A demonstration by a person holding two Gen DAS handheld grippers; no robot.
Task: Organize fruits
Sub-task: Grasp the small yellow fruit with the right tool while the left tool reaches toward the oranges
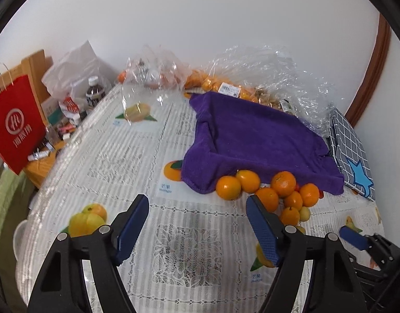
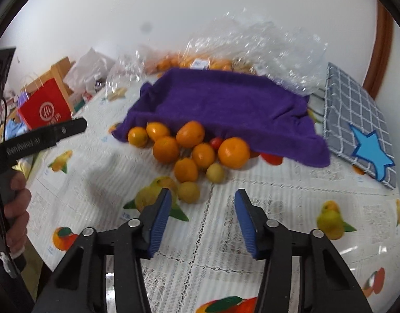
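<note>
A heap of oranges (image 1: 283, 182) (image 2: 234, 152) lies on the tablecloth against the front edge of a purple towel (image 1: 252, 135) (image 2: 220, 104) draped over a shallow tray. Small yellow fruits (image 2: 188, 191) and red tomatoes (image 2: 216, 142) sit among them. My left gripper (image 1: 197, 200) hovers over the cloth just left of the heap, open with nothing between its blue pads. My right gripper (image 2: 204, 193) points at the heap from in front, open and empty, one yellow fruit just beyond its left fingertip. A hand holds the left gripper's handle (image 2: 43, 135).
Clear plastic bags (image 1: 252, 73) holding more oranges lie behind the towel. A grey chequered fabric box with a blue star (image 1: 353, 151) (image 2: 356, 120) stands to the right. A red paper bag (image 1: 16, 122), a dark bottle (image 1: 94, 92) and clutter crowd the left.
</note>
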